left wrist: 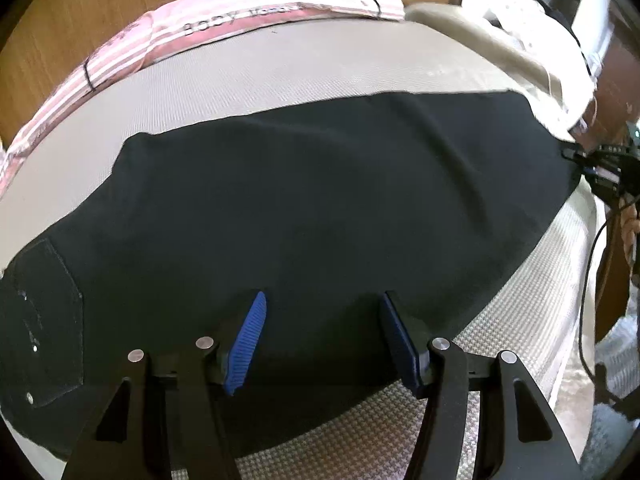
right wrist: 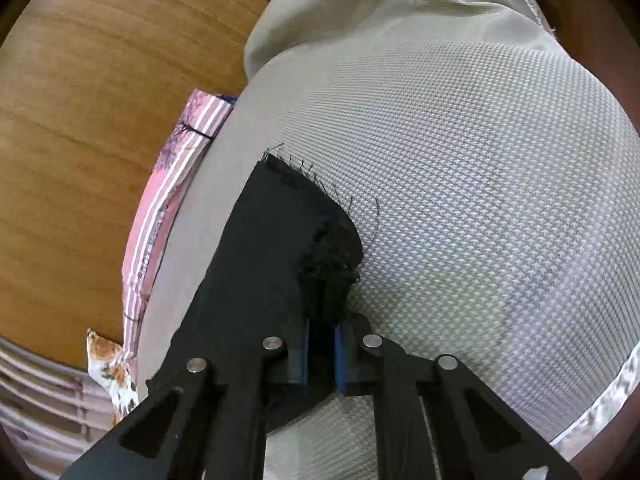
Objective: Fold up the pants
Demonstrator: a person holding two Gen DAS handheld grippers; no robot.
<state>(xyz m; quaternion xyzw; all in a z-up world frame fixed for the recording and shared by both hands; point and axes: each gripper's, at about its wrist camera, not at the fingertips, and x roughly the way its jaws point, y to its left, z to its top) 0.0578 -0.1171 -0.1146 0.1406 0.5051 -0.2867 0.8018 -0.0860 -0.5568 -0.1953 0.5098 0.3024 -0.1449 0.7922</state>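
Note:
Black pants (left wrist: 304, 200) lie flat across a grey woven mattress (left wrist: 280, 80), with a back pocket (left wrist: 44, 320) at the left end. My left gripper (left wrist: 324, 300) hangs open over the near edge of the pants; its blue pads (left wrist: 248, 340) stand wide apart with only flat cloth below them. My right gripper (right wrist: 322, 320) is shut on the frayed leg hem of the pants (right wrist: 280, 220), and black cloth is bunched between its blue pads (right wrist: 340, 356). The left wrist view shows that gripper (left wrist: 600, 168) at the far right end of the pants.
A pink striped sheet (left wrist: 240, 24) runs along the far edge of the mattress (right wrist: 480, 180) against a wooden panel (right wrist: 100, 120). A beige cloth (right wrist: 400, 8) is heaped at the far right corner. Cables and a hand (left wrist: 630, 220) are at the right edge.

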